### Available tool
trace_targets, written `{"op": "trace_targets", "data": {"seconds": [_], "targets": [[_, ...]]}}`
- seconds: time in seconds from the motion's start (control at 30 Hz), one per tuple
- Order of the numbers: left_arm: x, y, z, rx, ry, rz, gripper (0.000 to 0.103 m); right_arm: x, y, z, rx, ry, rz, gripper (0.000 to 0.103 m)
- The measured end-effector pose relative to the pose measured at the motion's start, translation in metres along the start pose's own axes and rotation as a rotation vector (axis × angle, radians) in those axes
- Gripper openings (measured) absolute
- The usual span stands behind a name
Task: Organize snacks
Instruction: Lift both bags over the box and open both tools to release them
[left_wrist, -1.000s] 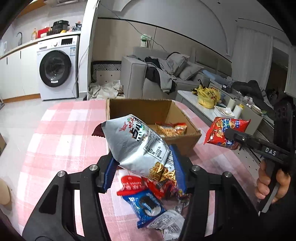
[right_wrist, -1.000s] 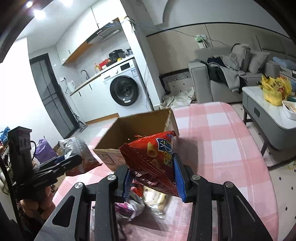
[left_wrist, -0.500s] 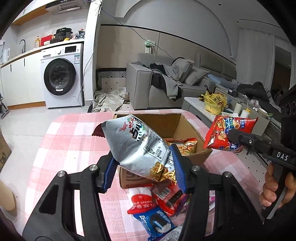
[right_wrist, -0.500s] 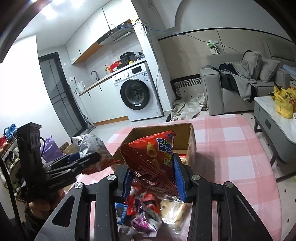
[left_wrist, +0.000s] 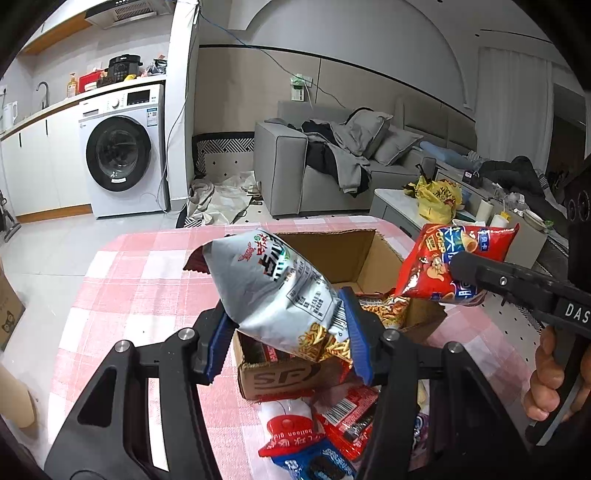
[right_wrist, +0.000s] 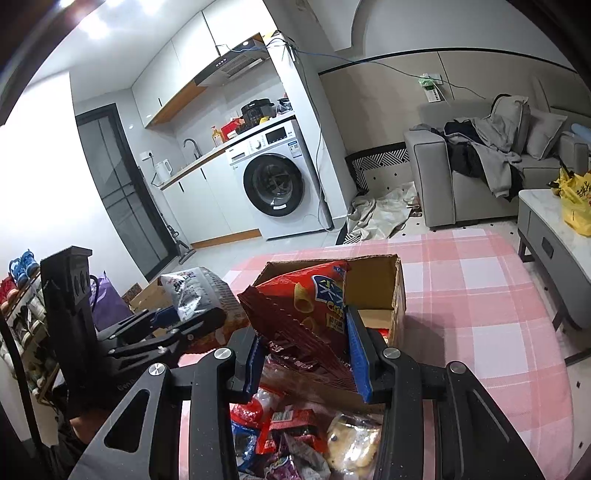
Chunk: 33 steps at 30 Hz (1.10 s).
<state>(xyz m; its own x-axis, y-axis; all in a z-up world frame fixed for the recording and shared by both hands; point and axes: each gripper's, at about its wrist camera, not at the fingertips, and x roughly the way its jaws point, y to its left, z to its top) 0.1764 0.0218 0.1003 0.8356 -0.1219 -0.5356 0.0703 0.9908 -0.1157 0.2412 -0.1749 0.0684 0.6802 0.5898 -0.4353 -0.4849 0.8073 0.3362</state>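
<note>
My left gripper (left_wrist: 288, 339) is shut on a silver snack bag (left_wrist: 269, 291), held above the near edge of an open cardboard box (left_wrist: 343, 254) on a pink checked tablecloth (left_wrist: 140, 295). My right gripper (right_wrist: 304, 354) is shut on a red chip bag (right_wrist: 306, 306), just in front of the same box (right_wrist: 373, 284). Each gripper shows in the other's view: the right one (left_wrist: 458, 273) with the red bag (left_wrist: 450, 258) at the box's right side, the left one (right_wrist: 214, 321) with the silver bag (right_wrist: 195, 291) at the left. The box holds an orange snack bag (left_wrist: 376, 306).
Several loose snack packets (left_wrist: 314, 439) lie on the table in front of the box, also seen as the packets (right_wrist: 295, 435) below my right gripper. A washing machine (left_wrist: 122, 151), a grey sofa (left_wrist: 332, 162) and a low white table (right_wrist: 554, 229) stand beyond the table.
Both grippers have drawn back and risen a little with their bags. The box now sits farther ahead and more of the loose packets show below.
</note>
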Motion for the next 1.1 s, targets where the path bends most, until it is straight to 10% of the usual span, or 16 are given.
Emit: {"op": "trace_targets", "data": {"seconds": [1.1], "targets": [[0.162,-0.037,0.009,0.043,0.139,0.013,0.051,0.085,-0.027,0.009,0.044,0.102,-0.068,0.04]]}}
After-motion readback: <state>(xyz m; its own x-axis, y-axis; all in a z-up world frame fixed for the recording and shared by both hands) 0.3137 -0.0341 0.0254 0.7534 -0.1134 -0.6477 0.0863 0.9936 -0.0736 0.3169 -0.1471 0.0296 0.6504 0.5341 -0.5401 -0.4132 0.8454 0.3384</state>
